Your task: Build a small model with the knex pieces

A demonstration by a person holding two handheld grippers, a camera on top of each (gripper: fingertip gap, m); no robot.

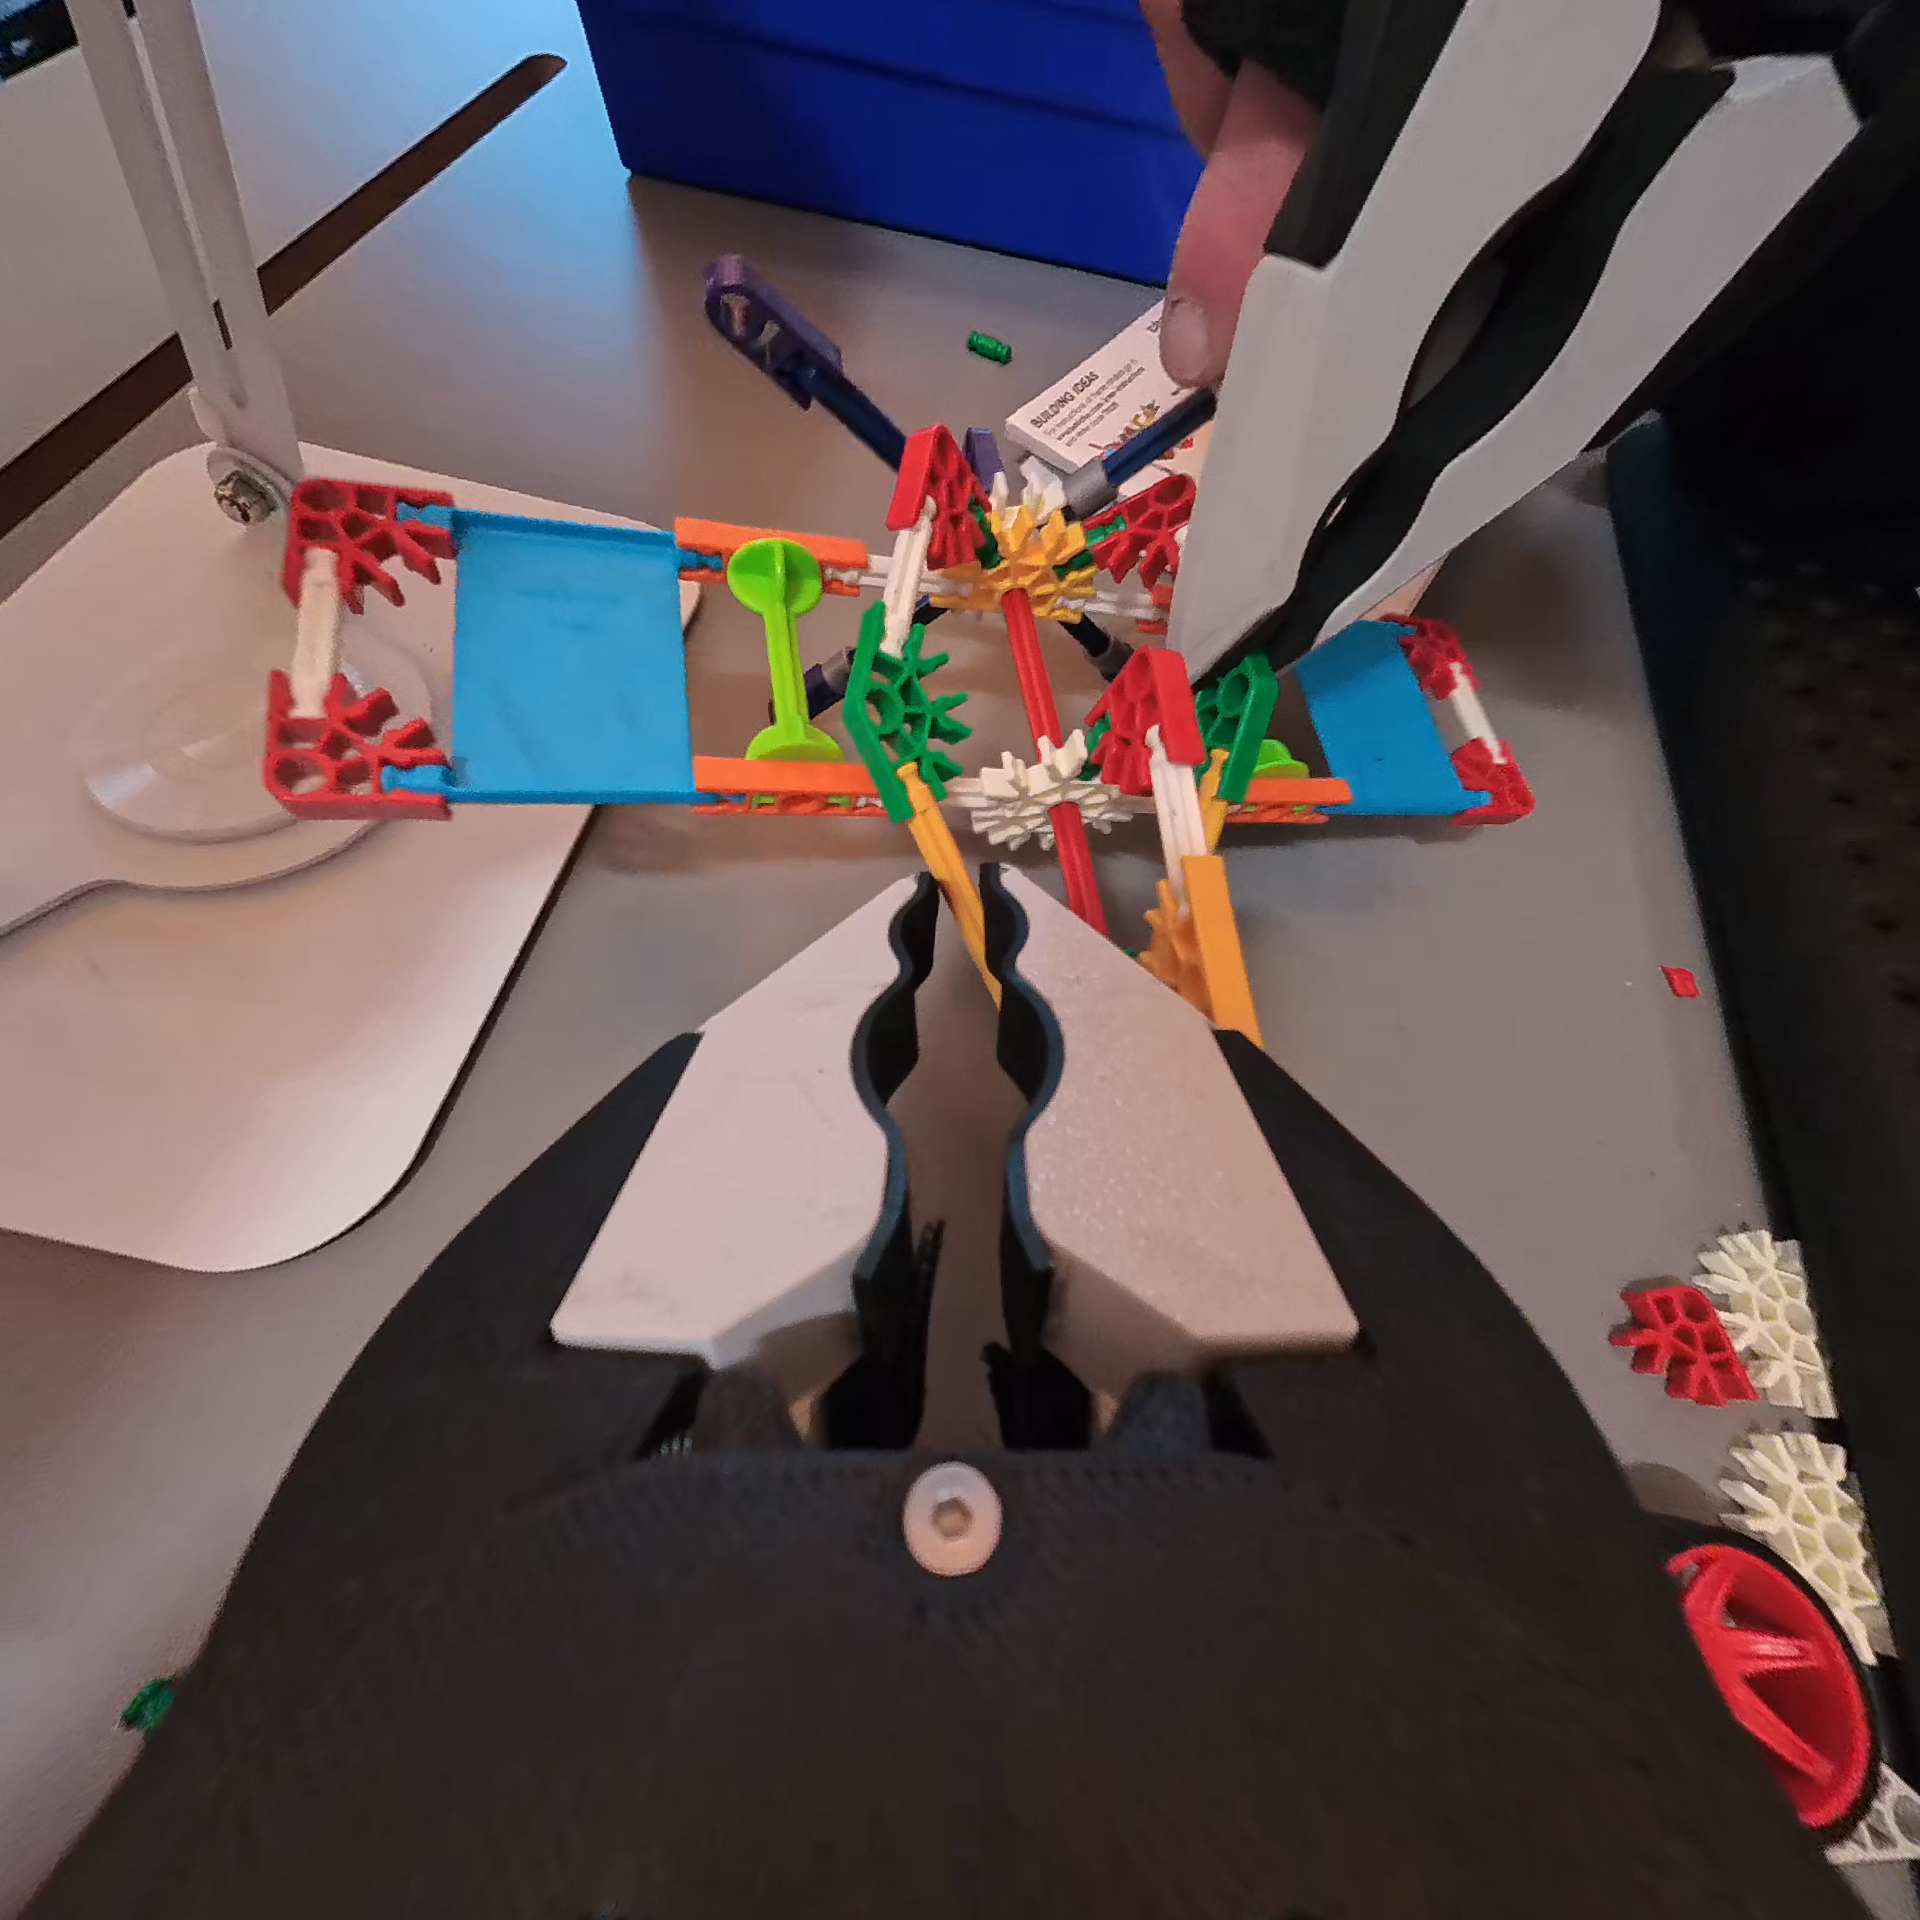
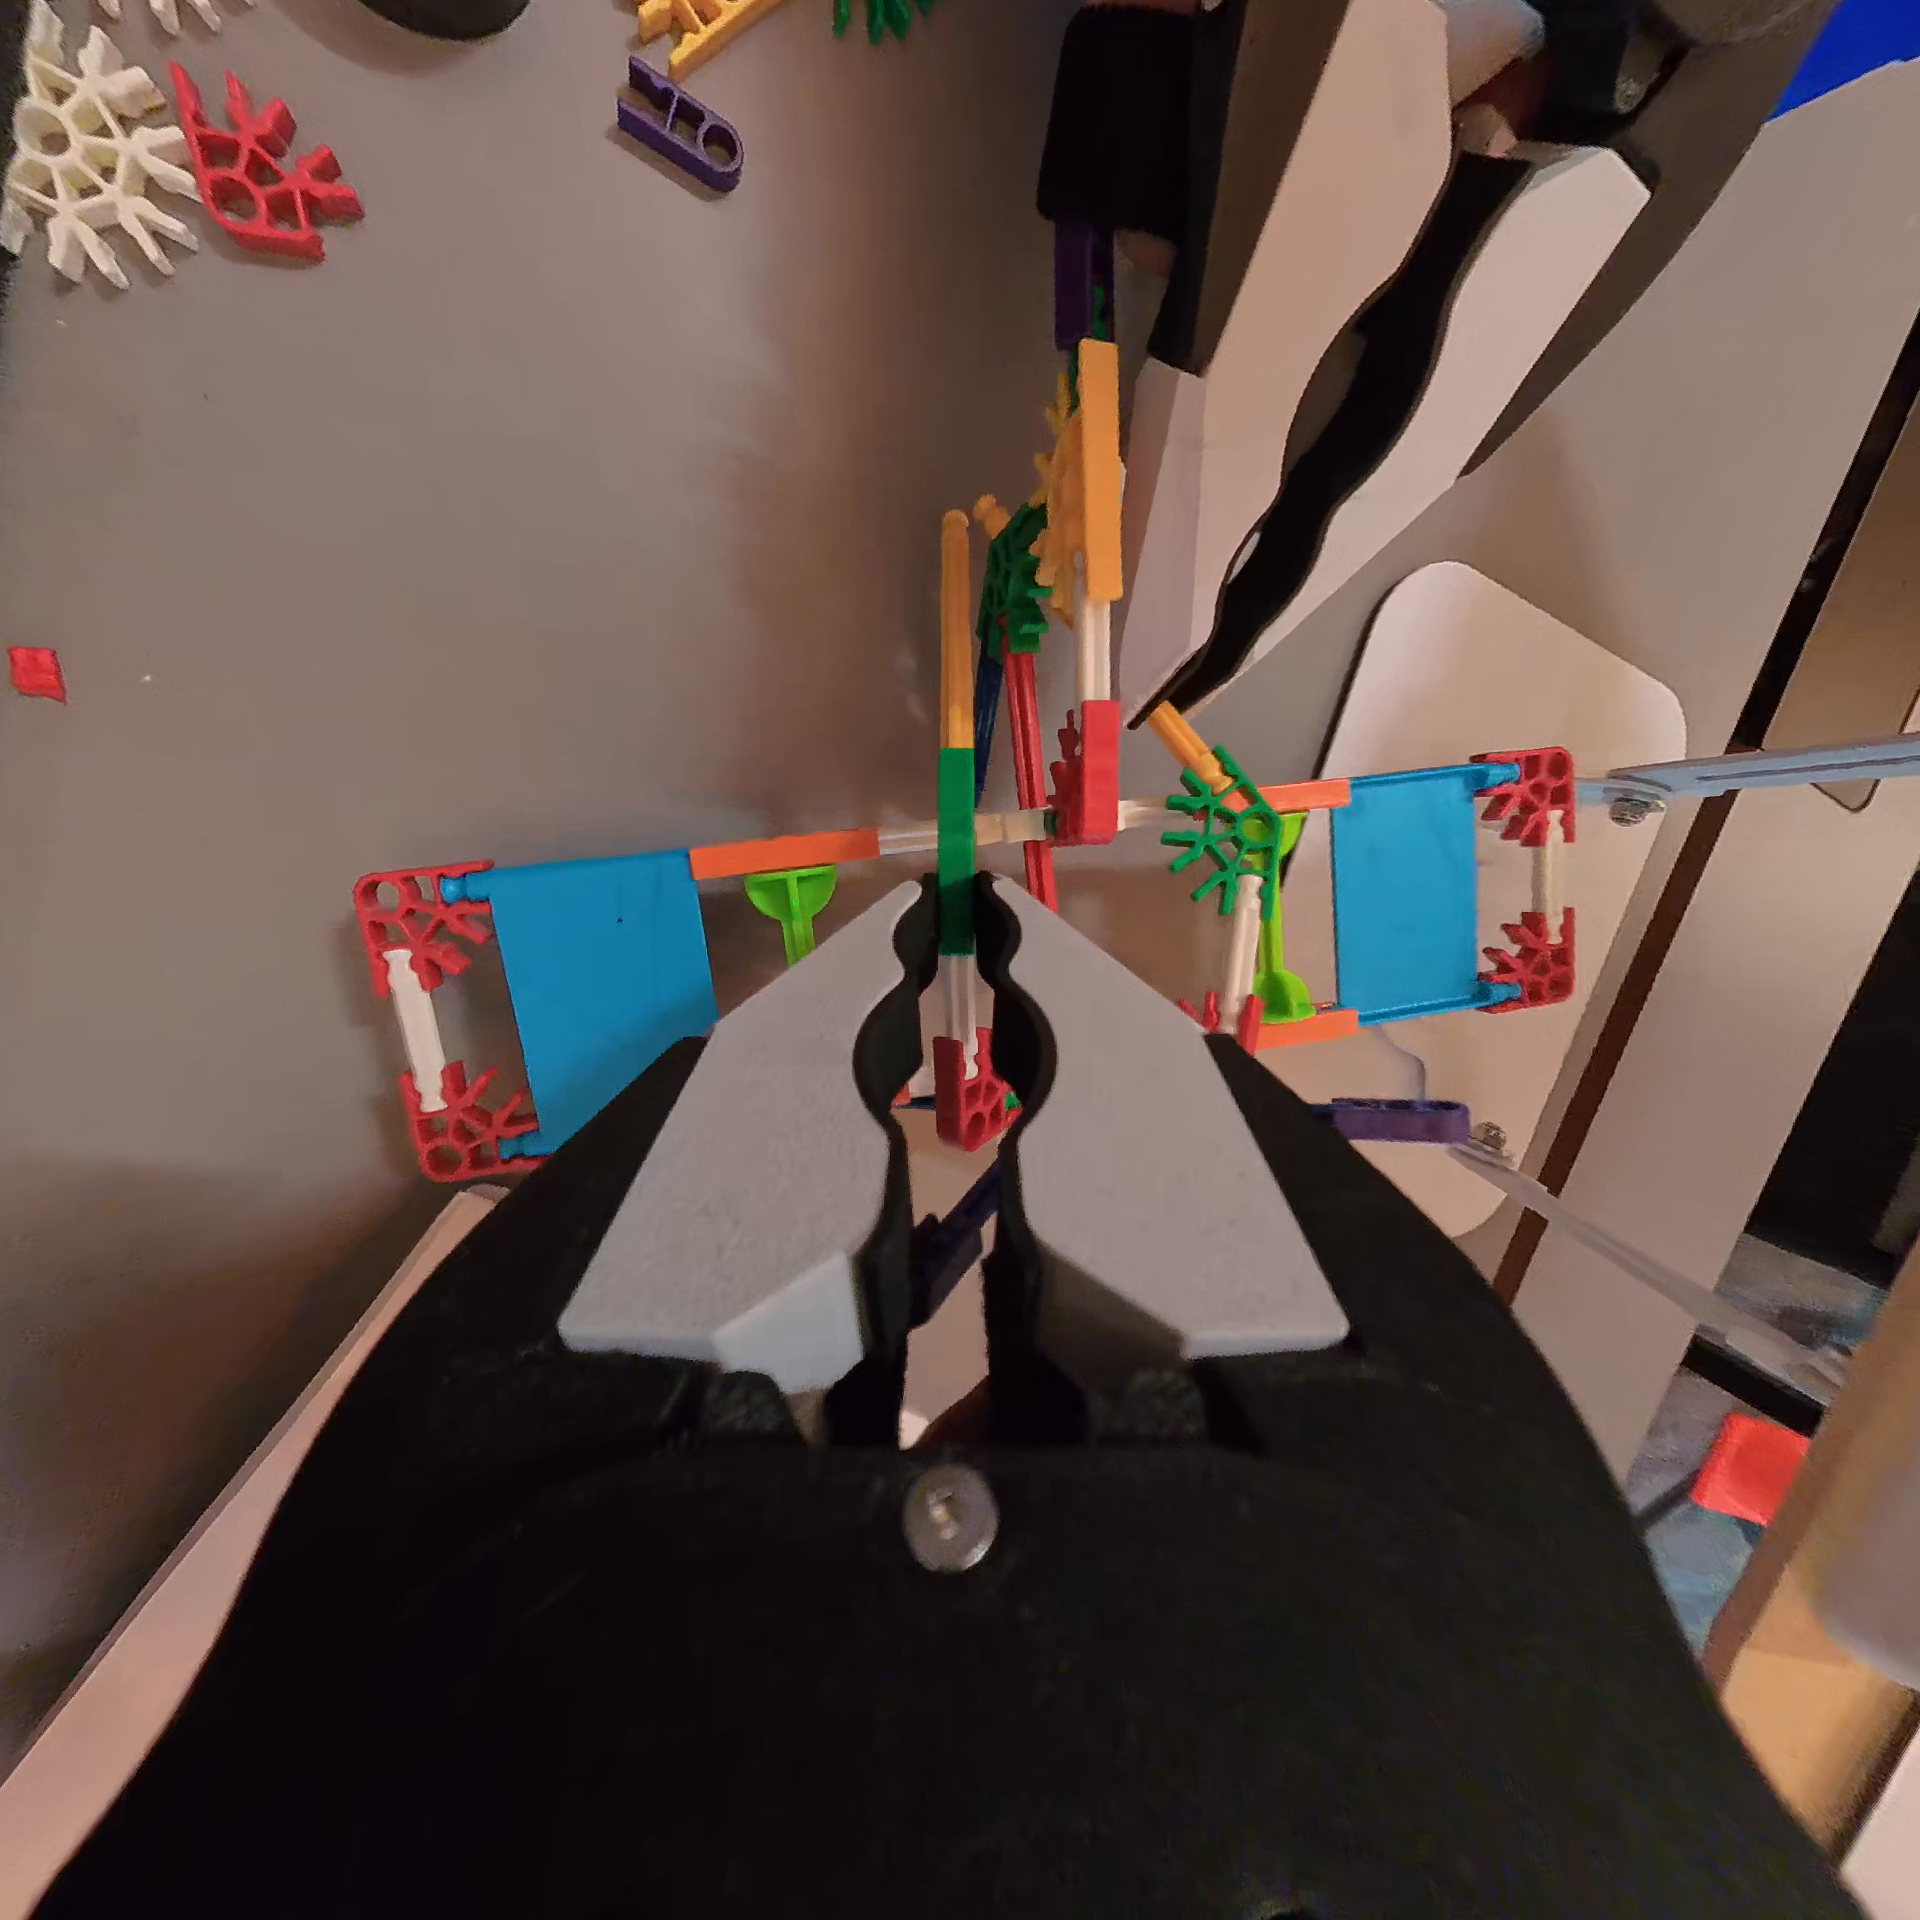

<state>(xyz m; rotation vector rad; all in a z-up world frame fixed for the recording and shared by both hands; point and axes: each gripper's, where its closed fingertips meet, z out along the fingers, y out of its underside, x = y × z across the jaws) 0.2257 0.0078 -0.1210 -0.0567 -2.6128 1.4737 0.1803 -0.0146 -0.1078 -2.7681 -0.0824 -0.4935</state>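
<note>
Plastic construction-toy model (image 1: 997, 644), built of coloured rods and snowflake-shaped connectors, sits on a grey desk (image 1: 520, 343) between two hand-held grippers. Its two blue panels (image 1: 571, 655) stretch out to either side, each ending in red corner connectors (image 1: 348, 644) joined by a short white rod.

The left gripper (image 1: 958, 894) has its jaws together on a thin yellow rod (image 1: 951, 862) that slopes down from a green connector (image 1: 902, 707) at the model's near side. The right gripper (image 2: 954, 904) comes in from the opposite side, its jaws clamped on a green connector edge (image 2: 956, 831) in the middle of the model; in the left wrist view its white fingers (image 1: 1351, 416) come down onto the model beside a red connector (image 1: 1148, 717), with a person's fingertip (image 1: 1210, 260) resting along them.

The model's left end lies over the white base plate (image 1: 208, 1039) of a stand whose white arm (image 1: 187, 208) rises at an angle. A blue bin (image 1: 894, 114) stands at the far edge of the desk, with a purple piece (image 1: 769, 332), a small green piece (image 1: 987, 345) and a printed white leaflet (image 1: 1091, 410) lying just before it. Loose white snowflake connectors (image 1: 1766, 1320), a red connector (image 1: 1683, 1345) and a red wheel-like piece (image 1: 1777, 1683) lie near the desk's right edge, and a tiny red chip (image 1: 1680, 980) lies apart from them.
</note>
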